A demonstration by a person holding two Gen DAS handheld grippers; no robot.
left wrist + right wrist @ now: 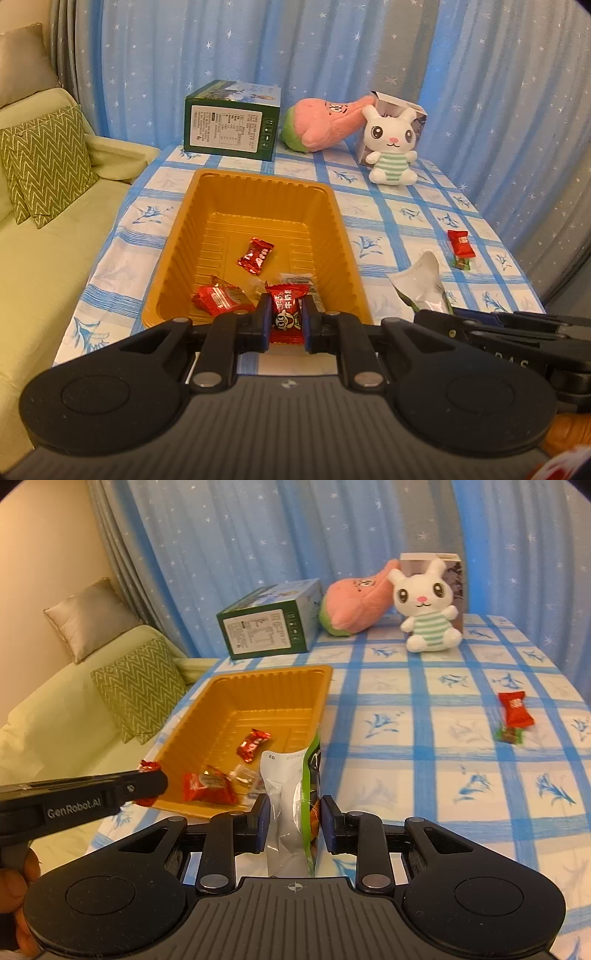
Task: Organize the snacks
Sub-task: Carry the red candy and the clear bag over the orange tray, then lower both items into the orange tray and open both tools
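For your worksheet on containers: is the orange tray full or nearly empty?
Nearly empty. The orange tray holds a few red candies near its front; most of its floor is bare.

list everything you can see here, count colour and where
tray: 1, orange, table middle
candies in tray: about 4, mostly red
candy: 1, red, table right
small green sweet: 1, beside it
carton: 1, green, table back
plush: 1, pink-green, back
rabbit plush: 1, white
box: 1, behind rabbit
tablecloth: blue-white check
sofa: green, cushions
left gripper: shut on red candy
right gripper: shut on snack pouch
hand: holding left gripper
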